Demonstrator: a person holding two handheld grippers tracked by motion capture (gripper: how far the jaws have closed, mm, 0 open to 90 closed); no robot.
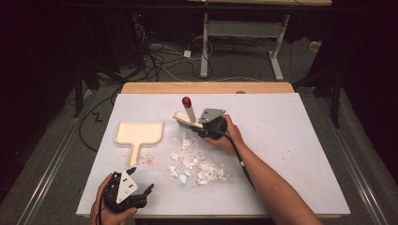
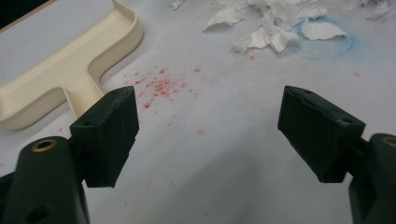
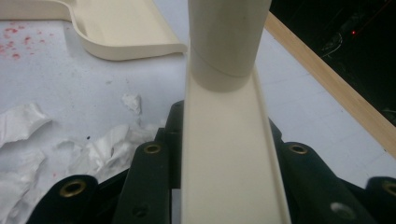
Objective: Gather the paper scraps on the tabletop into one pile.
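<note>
A cream hand brush (image 1: 189, 114) with a red-tipped handle stands tilted at the table's middle, and my right gripper (image 1: 209, 127) is shut on its flat head. In the right gripper view the brush (image 3: 224, 140) runs up between the black jaws of the right gripper (image 3: 226, 156). A pile of torn white paper scraps (image 1: 197, 166) lies just in front of it. The cream dustpan (image 1: 139, 133) lies flat at the left, handle toward me. My left gripper (image 1: 143, 196) rests near the front left edge, open and holding nothing. Its jaws (image 2: 208, 135) stand wide over bare table.
Red specks (image 2: 161, 86) dot the white sheet beside the dustpan's handle (image 2: 70, 70). A blue ring stain (image 2: 327, 42) shows under some scraps (image 2: 275, 23). The wooden table edge (image 1: 206, 87) runs along the back, with cables and a desk frame on the floor beyond.
</note>
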